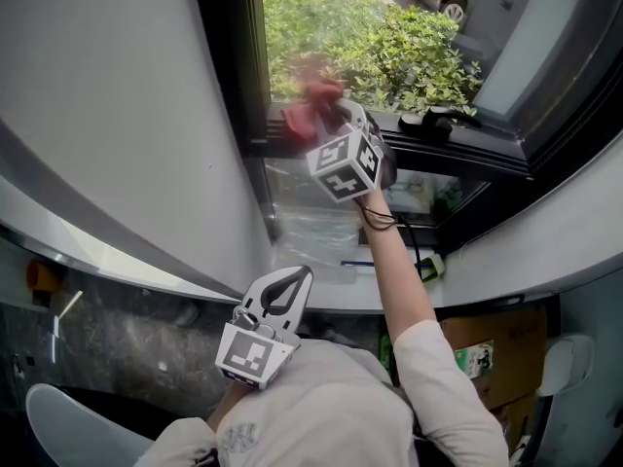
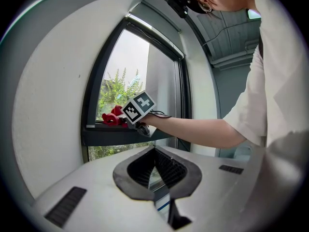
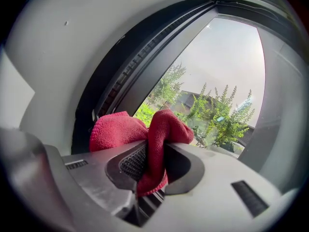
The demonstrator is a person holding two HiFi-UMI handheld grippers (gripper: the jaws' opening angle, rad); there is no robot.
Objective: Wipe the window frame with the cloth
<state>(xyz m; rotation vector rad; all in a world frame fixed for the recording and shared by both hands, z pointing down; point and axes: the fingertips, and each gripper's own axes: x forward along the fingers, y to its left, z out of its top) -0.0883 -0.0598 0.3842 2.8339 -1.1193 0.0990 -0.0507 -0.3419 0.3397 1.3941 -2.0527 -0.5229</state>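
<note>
Pressing the red cloth (image 3: 118, 132), clamped in the right gripper (image 3: 154, 156), flat along the dark window frame (image 3: 120, 76) should wipe cleanest; the left gripper (image 2: 155, 152) is closed on nothing.

White short-sleeved shirt (image 1: 336, 407); thin black wristbands (image 1: 376, 220), right arm.

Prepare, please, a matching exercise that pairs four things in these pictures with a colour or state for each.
Things:
1. cloth
2. left gripper
3. right gripper
4. window frame

Colours or states:
A. dark
B. jaws clamped on something, up at the window
C. red and bunched
D. nothing between its jaws, held low near the person's body

Pairs: 1-C; 2-D; 3-B; 4-A.
</note>
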